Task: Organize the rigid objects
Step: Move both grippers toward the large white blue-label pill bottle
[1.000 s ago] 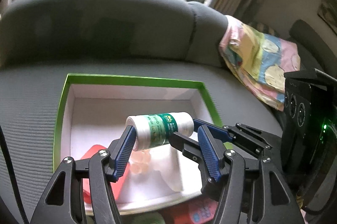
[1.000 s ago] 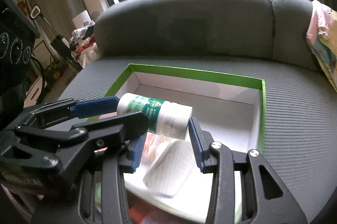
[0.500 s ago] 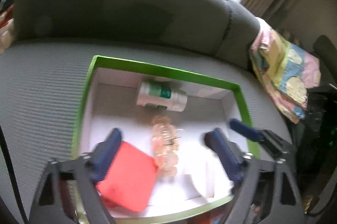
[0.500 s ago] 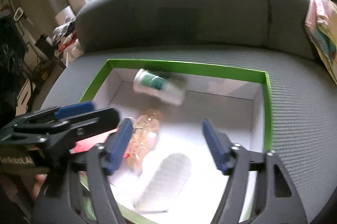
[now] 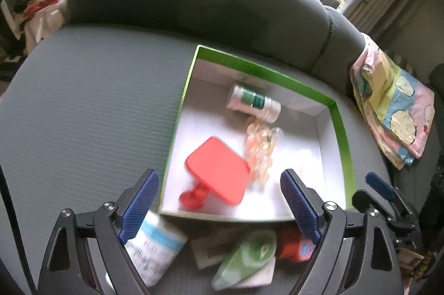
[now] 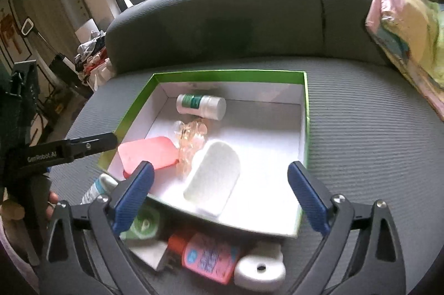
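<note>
In the left wrist view, the left tongs (image 5: 219, 200) are spread wide, gripping nothing. The white bottle (image 5: 253, 103) lies on its side (green label up) near the far wall of the green-rimmed box (image 5: 340, 125). In the right wrist view, the right tongs (image 6: 220, 195) are likewise spread and bare, above the box's near edge.

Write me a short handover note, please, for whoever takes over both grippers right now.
Left gripper: jaws open, empty, at the box's near left corner.
Right gripper: jaws open, empty, over the box's near edge.
In the green-rimmed box: white bottle with green label lying on its side near the far wall, clear peach clip, red flat piece, white oblong case.
Done: those four are boxed.
Left: the items on the seat in front of the box, namely a white-and-blue tube, green tape dispenser, pink-labelled bottle and white round dispenser.
</note>
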Demonstrator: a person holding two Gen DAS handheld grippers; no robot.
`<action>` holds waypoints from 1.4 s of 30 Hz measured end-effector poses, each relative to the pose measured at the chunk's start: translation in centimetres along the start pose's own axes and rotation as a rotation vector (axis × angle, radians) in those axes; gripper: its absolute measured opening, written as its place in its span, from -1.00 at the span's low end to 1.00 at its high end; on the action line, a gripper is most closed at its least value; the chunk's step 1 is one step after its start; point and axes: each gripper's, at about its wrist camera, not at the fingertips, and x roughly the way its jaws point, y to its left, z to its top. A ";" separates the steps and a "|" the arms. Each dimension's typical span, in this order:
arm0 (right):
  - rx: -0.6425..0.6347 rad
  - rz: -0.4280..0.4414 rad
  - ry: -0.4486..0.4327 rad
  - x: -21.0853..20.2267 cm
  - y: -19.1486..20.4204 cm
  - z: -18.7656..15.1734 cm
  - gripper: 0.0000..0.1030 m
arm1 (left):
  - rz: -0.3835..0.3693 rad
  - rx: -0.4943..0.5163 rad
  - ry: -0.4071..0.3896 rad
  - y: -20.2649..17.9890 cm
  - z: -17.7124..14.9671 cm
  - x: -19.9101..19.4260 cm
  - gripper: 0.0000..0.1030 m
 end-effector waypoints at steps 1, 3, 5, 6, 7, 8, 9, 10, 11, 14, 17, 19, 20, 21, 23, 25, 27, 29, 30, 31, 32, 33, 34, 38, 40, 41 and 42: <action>-0.002 -0.009 -0.002 -0.4 0.2 -0.5 0.87 | 0.007 0.007 -0.004 0.1 -0.6 -0.4 0.73; -0.009 -0.023 -0.002 -1.0 0.4 -1.2 0.87 | 0.021 0.018 -0.009 -0.1 -1.3 -0.8 0.74; -0.021 -0.052 -0.005 -1.7 0.9 -2.0 0.87 | 0.037 0.036 -0.011 -0.5 -2.1 -1.2 0.79; -0.028 -0.061 -0.012 -2.0 1.0 -2.3 0.87 | 0.040 0.040 -0.013 -0.5 -2.5 -1.5 0.94; -0.033 -0.075 -0.018 -2.5 1.1 -2.8 0.88 | 0.039 0.046 -0.025 -0.6 -2.9 -2.0 0.99; -0.035 -0.085 -0.020 -2.7 1.2 -3.0 0.88 | 0.039 0.052 -0.042 -0.7 -3.4 -2.5 0.99; -0.036 -0.093 -0.022 -3.0 1.4 -3.3 0.89 | 0.040 0.055 -0.049 -0.7 -3.7 -2.9 0.99; -0.037 -0.098 -0.024 -3.3 1.4 -3.6 0.89 | 0.039 0.062 -0.056 -0.8 -4.2 -3.3 0.99; -0.038 -0.100 -0.027 -3.7 1.5 -3.9 0.89 | 0.038 0.066 -0.060 -0.9 -4.5 -3.7 0.99; -0.047 -0.115 -0.043 -5.1 1.9 -4.7 0.89 | 0.038 0.085 -0.084 -1.3 -5.6 -5.0 0.99; -0.069 -0.119 -0.070 -6.5 2.6 -5.5 0.90 | 0.045 0.111 -0.117 -1.7 -6.8 -6.4 0.99; -0.081 -0.117 -0.082 -7.2 3.1 -5.9 0.96 | 0.054 0.137 -0.135 -1.9 -7.6 -7.2 0.99; -0.088 -0.116 -0.087 -7.5 3.3 -6.2 0.97 | 0.061 0.151 -0.141 -2.0 -8.0 -7.6 0.99; -0.093 -0.117 -0.091 -7.8 3.5 -6.4 0.97 | 0.062 0.160 -0.145 -2.1 -8.3 -7.8 0.99; -0.109 -0.119 -0.097 -8.3 4.0 -6.9 0.97 | 0.064 0.180 -0.153 -2.2 -9.1 -8.3 0.99; -0.121 -0.118 -0.098 -8.7 4.6 -7.3 0.97 | 0.071 0.198 -0.161 -2.2 -9.9 -8.7 0.99; -0.131 -0.110 -0.101 -9.0 5.1 -7.8 0.97 | 0.078 0.210 -0.167 -2.1 -10.7 -9.1 0.99; -0.136 -0.105 -0.101 -9.2 5.5 -8.3 0.97 | 0.082 0.215 -0.170 -1.9 -11.3 -9.4 0.99; -0.138 -0.101 -0.099 -9.2 5.8 -8.5 0.97 | 0.079 0.213 -0.173 -1.6 -11.6 -9.5 0.99; -0.138 -0.098 -0.097 -9.1 5.9 -8.7 0.97 | 0.072 0.207 -0.174 -1.3 -12.0 -9.6 0.99; -0.140 -0.093 -0.095 -9.1 6.1 -8.9 0.97 | 0.070 0.202 -0.175 -0.9 -12.2 -9.6 0.99; -0.142 -0.087 -0.093 -8.9 6.3 -9.2 0.98 | 0.067 0.195 -0.177 -0.5 -12.4 -9.7 0.99; -0.143 -0.079 -0.092 -8.8 6.5 -9.5 0.98 | 0.061 0.185 -0.179 0.2 -12.7 -9.7 0.99; -0.141 0.026 -0.096 -8.2 7.3 -11.2 0.97 | 0.048 0.118 -0.200 3.4 -13.4 -9.4 0.99; -0.151 0.085 -0.098 -7.6 7.8 -12.2 0.97 | 0.033 0.073 -0.209 5.5 -13.6 -8.7 0.99; -0.163 0.116 -0.098 -7.1 8.2 -12.8 0.97 | 0.027 0.049 -0.208 6.4 -13.6 -8.3 0.99; -0.175 0.133 -0.095 -6.8 8.7 -13.2 0.97 | 0.025 0.035 -0.205 7.0 -13.5 -8.0 0.98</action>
